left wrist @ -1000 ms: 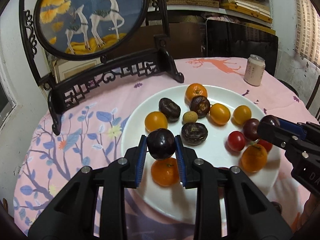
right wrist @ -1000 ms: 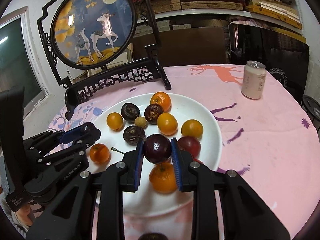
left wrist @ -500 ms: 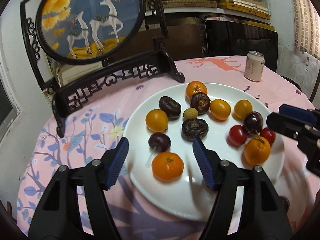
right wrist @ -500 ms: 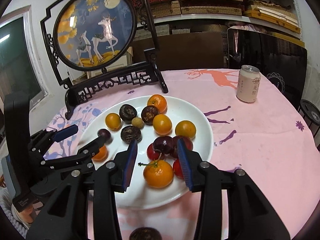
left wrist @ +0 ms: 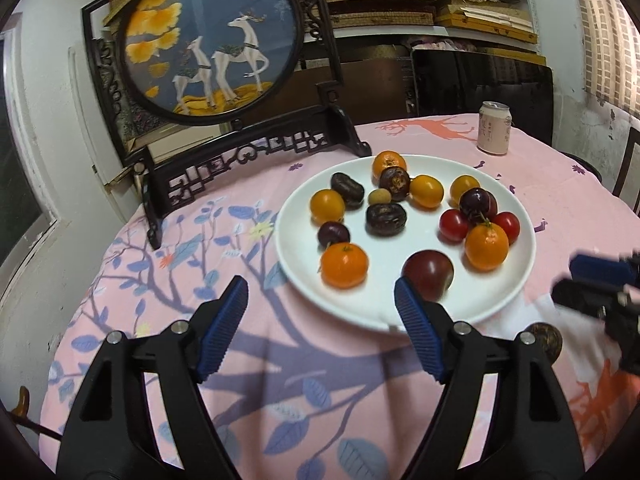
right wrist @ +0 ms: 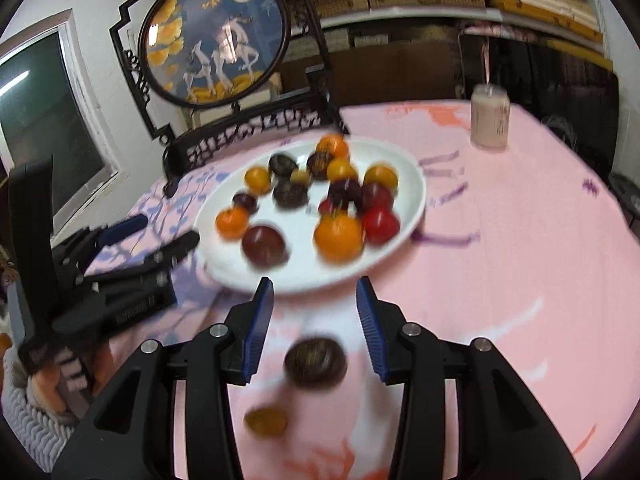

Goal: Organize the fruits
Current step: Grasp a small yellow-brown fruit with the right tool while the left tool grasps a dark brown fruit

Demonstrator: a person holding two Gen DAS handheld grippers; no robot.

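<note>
We look along two handheld grippers at a round table under a pink patterned cloth [left wrist: 560, 184]. A white plate [left wrist: 516, 280] near the middle carries the fruit: oranges, red tomatoes, dark plums and wrinkled dark fruits.

Our left gripper [left wrist: 320, 316] sits over the cloth just before the plate's near rim. Its blue-padded jaws have just been opening and now stand wide, with nothing between them. A dark red plum [left wrist: 428, 274] lies on the plate just beyond its right finger, beside an orange [left wrist: 344, 265].

Our right gripper [right wrist: 316, 308] hovers near the plate's near edge, its jaws parted a moderate way and gripping nothing. Below them a dark round fruit [right wrist: 315, 362] rests on the cloth, off the plate, untouched by either pad. A smaller brownish fruit [right wrist: 266, 421] lies nearer still. This view is blurred.

A pale drink can [left wrist: 495, 133] stands at the far right of the table. A round deer picture in a carved black stand [left wrist: 208, 36] rises behind the plate.
</note>
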